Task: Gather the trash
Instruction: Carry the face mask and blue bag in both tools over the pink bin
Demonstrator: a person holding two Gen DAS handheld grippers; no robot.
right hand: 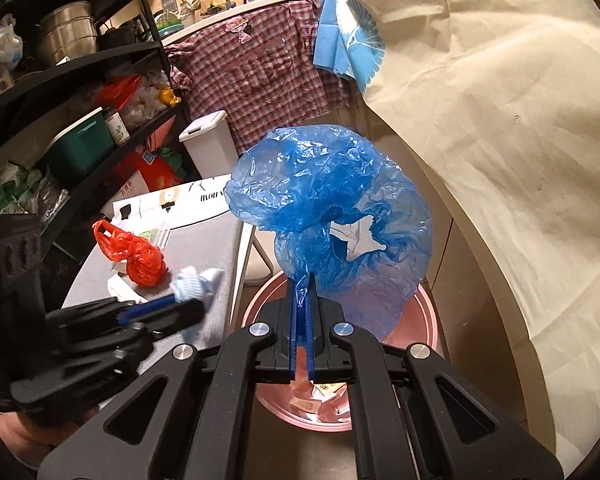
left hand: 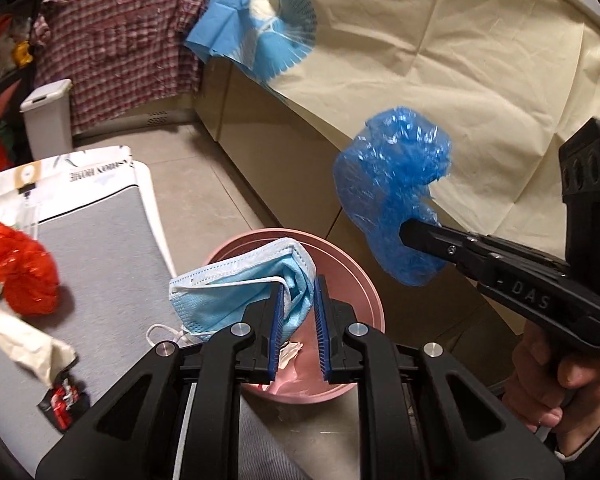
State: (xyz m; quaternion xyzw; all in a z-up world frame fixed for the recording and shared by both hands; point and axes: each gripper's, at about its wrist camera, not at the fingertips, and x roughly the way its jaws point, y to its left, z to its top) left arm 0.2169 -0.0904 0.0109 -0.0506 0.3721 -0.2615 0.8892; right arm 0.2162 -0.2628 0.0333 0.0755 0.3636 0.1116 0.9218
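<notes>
Two pieces of trash hang above the pink bin (left hand: 366, 276). In the left wrist view, the left gripper (left hand: 297, 320) clamps a pleated blue face mask (left hand: 236, 292) over the bin's near rim; its trailing ear loop could snag a finger on release, or the mask might drop outside.

In the right wrist view, the right gripper (right hand: 300, 316) pinches a crinkled blue plastic cover (right hand: 332, 208) above the bin; the filmy, light plastic may cling to the pads or drift past the rim.
</notes>
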